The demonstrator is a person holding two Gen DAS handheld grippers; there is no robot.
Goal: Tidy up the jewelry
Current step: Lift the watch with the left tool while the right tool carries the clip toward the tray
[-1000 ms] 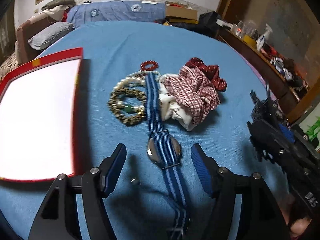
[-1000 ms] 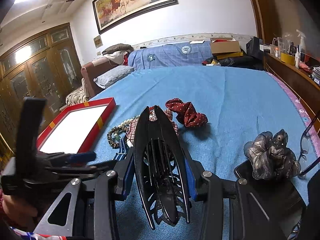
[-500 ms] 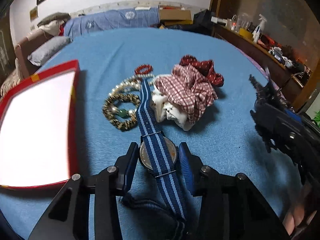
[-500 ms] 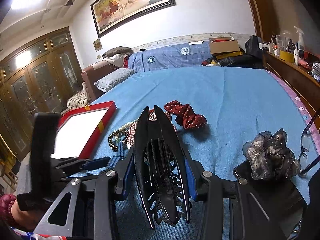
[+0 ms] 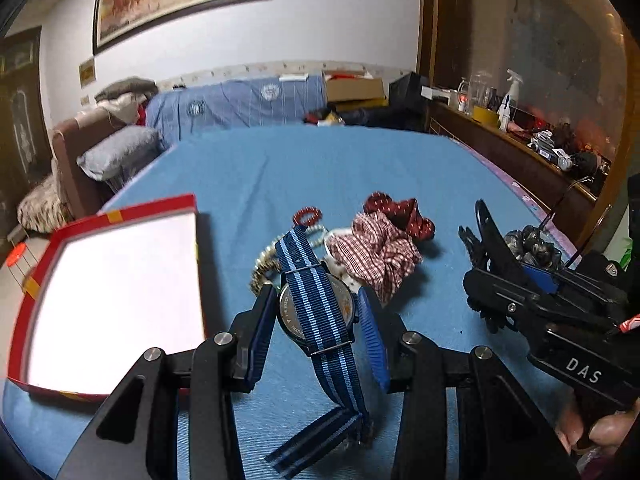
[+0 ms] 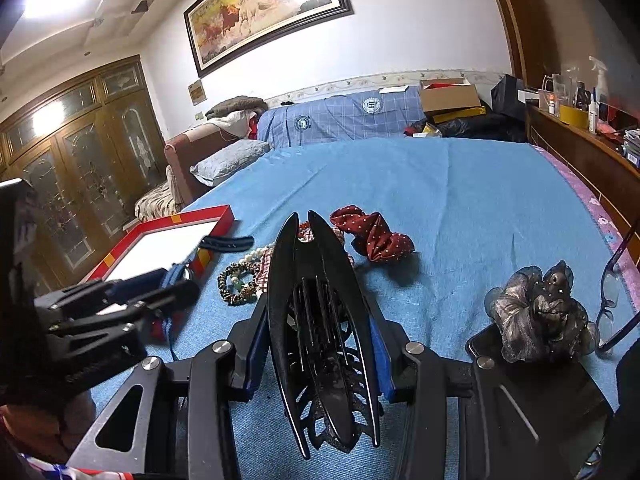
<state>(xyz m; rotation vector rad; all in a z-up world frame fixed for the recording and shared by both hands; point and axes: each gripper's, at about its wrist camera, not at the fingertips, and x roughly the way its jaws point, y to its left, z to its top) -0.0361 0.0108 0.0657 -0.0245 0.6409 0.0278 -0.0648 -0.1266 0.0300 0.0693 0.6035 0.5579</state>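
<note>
My left gripper [image 5: 316, 320] is shut on a watch [image 5: 320, 312] with a blue striped strap, raised a little above the blue bedspread [image 5: 340, 168]; the strap's lower end trails down. A red box [image 5: 148, 208] with a white inside lies just to its left. My right gripper [image 6: 320, 344] is shut on a black hair claw clip [image 6: 320, 320], held off to the right. Beyond the watch lie a plaid scrunchie [image 5: 376, 256], a red dotted scrunchie [image 5: 400, 212], a small red bead bracelet [image 5: 307, 215], a beaded bracelet [image 6: 238, 284] and a pearl strand [image 6: 256, 254].
A grey gauzy scrunchie [image 6: 540, 312] rests on a flat black slab [image 6: 532, 392] at the right, with glasses [image 6: 616, 280] beside it. A wooden ledge [image 5: 520, 156] crowded with bottles runs along the bed's right side. Pillows and folded bedding lie at the far end.
The left gripper closed on the watch's case and lifted it off the bedspread, tilting upward; the strap now hangs. The right gripper kept still with the claw clip.
</note>
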